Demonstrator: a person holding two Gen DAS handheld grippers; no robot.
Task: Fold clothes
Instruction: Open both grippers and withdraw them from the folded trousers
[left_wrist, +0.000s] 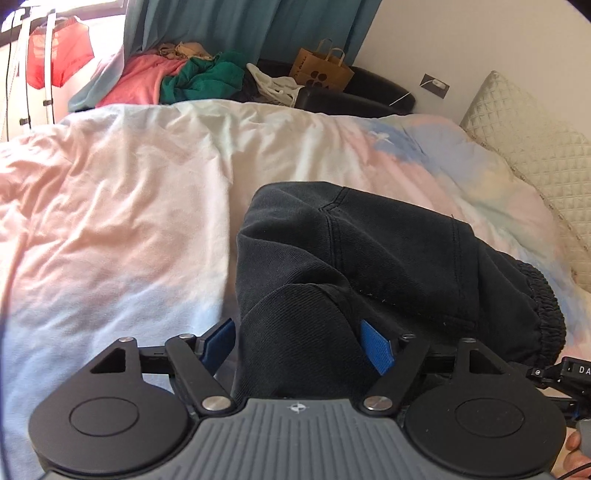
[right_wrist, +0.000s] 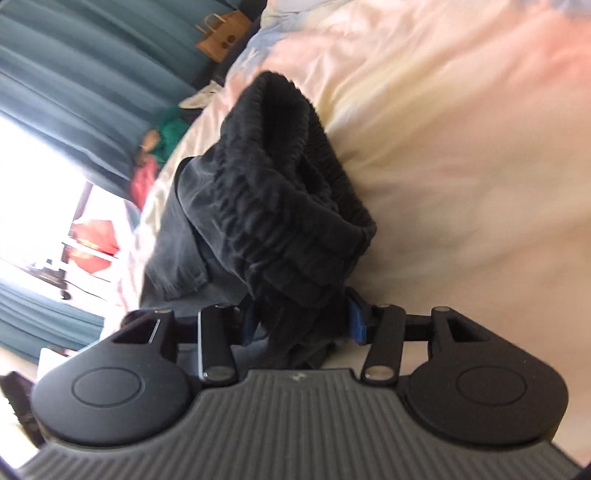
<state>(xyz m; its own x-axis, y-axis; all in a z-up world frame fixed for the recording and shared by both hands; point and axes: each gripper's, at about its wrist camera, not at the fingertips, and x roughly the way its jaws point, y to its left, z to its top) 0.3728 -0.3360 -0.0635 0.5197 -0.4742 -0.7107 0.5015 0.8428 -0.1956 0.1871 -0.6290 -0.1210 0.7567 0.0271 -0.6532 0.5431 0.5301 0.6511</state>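
Black trousers (left_wrist: 388, 251) with an elastic waistband (left_wrist: 546, 314) lie bunched on the pastel bedspread (left_wrist: 129, 192). My left gripper (left_wrist: 299, 343) has its blue pads (left_wrist: 376, 347) set wide on either side of a fold of the black cloth, which fills the gap between them. In the tilted right wrist view the gathered waistband (right_wrist: 280, 206) rises above my right gripper (right_wrist: 301, 325), whose blue pads (right_wrist: 356, 325) clamp a bunch of the trousers' cloth.
A quilted cream pillow (left_wrist: 524, 140) lies at the right. Behind the bed, a black sofa (left_wrist: 369, 92) holds piled pink and green clothes (left_wrist: 192, 77) and a brown paper bag (left_wrist: 321, 72). Teal curtains (left_wrist: 251, 26) hang behind. A red garment (left_wrist: 59, 55) hangs at the window.
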